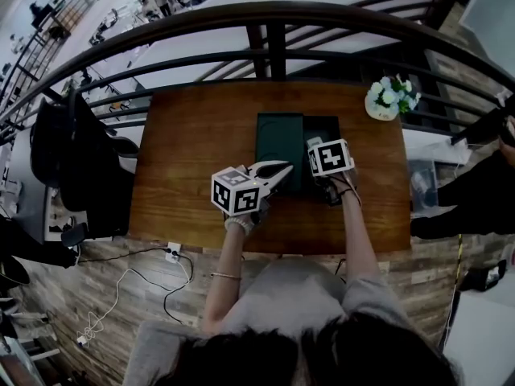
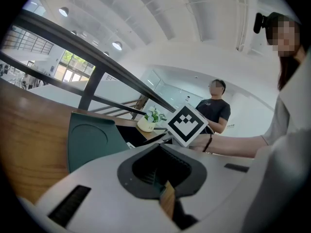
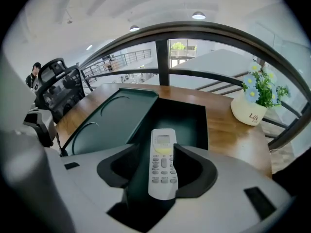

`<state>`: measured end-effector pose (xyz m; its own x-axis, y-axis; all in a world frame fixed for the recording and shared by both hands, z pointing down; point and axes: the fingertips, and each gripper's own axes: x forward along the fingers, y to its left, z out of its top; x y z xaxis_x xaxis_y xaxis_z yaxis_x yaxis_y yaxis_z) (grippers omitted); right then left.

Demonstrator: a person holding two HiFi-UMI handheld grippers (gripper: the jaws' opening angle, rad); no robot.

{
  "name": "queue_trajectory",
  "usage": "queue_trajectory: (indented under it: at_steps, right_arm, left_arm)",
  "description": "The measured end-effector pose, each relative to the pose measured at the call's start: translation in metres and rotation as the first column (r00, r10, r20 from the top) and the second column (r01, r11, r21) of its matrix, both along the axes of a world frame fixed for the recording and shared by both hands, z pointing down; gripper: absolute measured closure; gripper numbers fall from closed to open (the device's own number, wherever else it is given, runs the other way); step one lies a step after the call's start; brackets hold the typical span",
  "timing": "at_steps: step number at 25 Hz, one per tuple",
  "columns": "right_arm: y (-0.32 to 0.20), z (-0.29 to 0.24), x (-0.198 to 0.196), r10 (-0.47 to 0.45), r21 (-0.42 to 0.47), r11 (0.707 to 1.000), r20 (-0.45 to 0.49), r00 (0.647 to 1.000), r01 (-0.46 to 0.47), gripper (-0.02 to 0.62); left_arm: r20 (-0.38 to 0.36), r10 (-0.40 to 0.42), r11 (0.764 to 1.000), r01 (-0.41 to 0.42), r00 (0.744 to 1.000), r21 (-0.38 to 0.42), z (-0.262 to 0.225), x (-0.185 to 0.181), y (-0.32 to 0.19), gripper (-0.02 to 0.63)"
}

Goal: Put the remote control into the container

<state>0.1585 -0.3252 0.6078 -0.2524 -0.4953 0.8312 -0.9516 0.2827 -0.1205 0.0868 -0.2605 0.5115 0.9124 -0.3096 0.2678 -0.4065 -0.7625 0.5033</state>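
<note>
A white remote control (image 3: 163, 161) with a small screen and grey buttons is clamped between the jaws of my right gripper (image 3: 161, 152), its screen end pointing forward. It hangs over the near edge of the open dark green container (image 3: 183, 119). In the head view the right gripper (image 1: 316, 146) is at the container's (image 1: 323, 129) front. The container's lid (image 1: 279, 137) lies flat against its left side. My left gripper (image 1: 282, 168) hovers over the lid's near end, jaws shut with nothing in them. In the left gripper view the left gripper (image 2: 162, 152) faces the lid (image 2: 89, 142).
A white pot of flowers (image 1: 389, 97) stands at the table's far right corner. A dark curved railing (image 1: 273, 10) runs behind the wooden table (image 1: 193, 151). A black chair (image 1: 68, 155) is off the left edge. A person (image 2: 214, 108) stands beyond the right side.
</note>
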Motion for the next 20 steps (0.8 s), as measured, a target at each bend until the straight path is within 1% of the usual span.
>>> queue_trajectory:
  at_steps: [2, 6, 9, 11, 16, 20]
  right_arm:
    - [0.003, -0.005, -0.009, -0.011, 0.011, 1.0, 0.052, 0.999, 0.01, 0.371]
    - [0.009, -0.015, -0.005, -0.003, 0.037, 0.999, 0.052, 0.999, 0.001, 0.391]
    - [0.014, -0.025, -0.006, -0.003, 0.074, 0.997, 0.065, 0.998, -0.001, 0.429]
    - [0.017, -0.032, -0.008, -0.001, 0.099, 0.995, 0.083, 0.997, -0.007, 0.453]
    - [0.025, -0.048, -0.011, -0.002, 0.155, 0.988, 0.123, 0.992, -0.017, 0.478]
    - [0.031, -0.06, -0.011, 0.01, 0.196, 0.98, 0.165, 0.986, -0.042, 0.498]
  left_arm:
    - [-0.002, 0.004, 1.0, -0.004, 1.0, 0.001, -0.001, 0.001, 0.001, 0.603]
    - [-0.003, 0.014, 1.0, -0.014, 1.0, 0.004, -0.001, 0.003, 0.003, 0.603]
    - [-0.003, 0.023, 1.0, -0.023, 1.0, 0.015, -0.002, 0.005, 0.005, 0.603]
    - [-0.006, 0.03, 0.999, -0.03, 1.0, 0.019, -0.004, 0.006, 0.007, 0.602]
    - [-0.006, 0.052, 0.998, -0.052, 0.999, 0.025, -0.004, 0.009, 0.012, 0.603]
    - [-0.01, 0.07, 0.997, -0.069, 0.998, 0.03, -0.006, 0.011, 0.015, 0.603]
